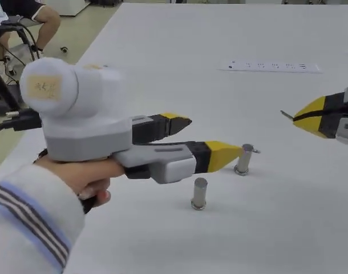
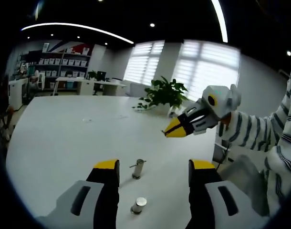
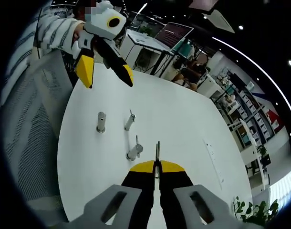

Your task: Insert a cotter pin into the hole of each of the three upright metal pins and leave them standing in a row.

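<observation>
**Right gripper grips a cotter; one pin is bare**

Three short grey metal pins stand upright and apart on the white table (image 1: 162, 51). In the right gripper view, a cottered pin (image 3: 130, 119) and a second cottered pin (image 3: 134, 150) each have a thin wire through the top. The bare pin (image 3: 101, 121) has a plain flat top. From that view I cannot tell whether they form a straight row.

In the head view the bare pin (image 1: 199, 193) is nearest the person, with a cottered pin (image 1: 244, 158) behind it.

The left gripper (image 1: 211, 137), held in a hand (image 1: 83, 177), hangs over them with its jaws wide apart and holding nothing. Its lower yellow tip overlaps the cottered pin's edge.

The right gripper (image 3: 157, 168) is raised, with its jaws closed on a cotter (image 3: 158, 152) that sticks straight out past the tips. The head view's edge cuts this gripper off.

A white strip (image 1: 274, 67) lies far across the table. A person (image 1: 25, 20) sits beyond the table, and a plant (image 2: 164, 93) stands by the windows.

The pins' holes are too small to make out.
</observation>
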### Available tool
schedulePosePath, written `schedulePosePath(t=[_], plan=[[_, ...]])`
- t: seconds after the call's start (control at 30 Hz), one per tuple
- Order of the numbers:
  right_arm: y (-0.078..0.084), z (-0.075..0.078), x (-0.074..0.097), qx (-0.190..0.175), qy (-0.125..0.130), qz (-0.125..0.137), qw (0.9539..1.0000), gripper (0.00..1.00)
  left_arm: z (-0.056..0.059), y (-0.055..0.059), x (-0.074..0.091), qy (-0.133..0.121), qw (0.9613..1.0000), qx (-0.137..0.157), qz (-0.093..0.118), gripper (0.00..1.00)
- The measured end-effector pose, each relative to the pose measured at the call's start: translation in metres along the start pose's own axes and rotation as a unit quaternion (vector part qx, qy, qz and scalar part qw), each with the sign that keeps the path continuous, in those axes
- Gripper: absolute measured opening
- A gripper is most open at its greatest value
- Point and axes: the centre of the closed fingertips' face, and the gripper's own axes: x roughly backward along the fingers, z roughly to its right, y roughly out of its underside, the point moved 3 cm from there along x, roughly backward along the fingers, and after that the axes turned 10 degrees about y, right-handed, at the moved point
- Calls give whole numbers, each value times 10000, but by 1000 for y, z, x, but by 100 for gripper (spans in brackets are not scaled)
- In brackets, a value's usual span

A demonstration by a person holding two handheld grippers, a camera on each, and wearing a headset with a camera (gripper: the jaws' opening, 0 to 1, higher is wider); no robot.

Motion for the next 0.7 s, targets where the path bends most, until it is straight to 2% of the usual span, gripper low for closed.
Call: schedulePosePath(t=[0.2,0.37,0.7], plan=[[-12,-23,13,38,113,144,9998,0,14,1,-16,323,9992,204,-111,48],[-17,-38,22,167,106,86,9998,0,24,1,-25,626,9969,400,-258,44],[-30,-50,35,392,46,113,9992,0,42,0,-36,915,9938,449,-449,33]])
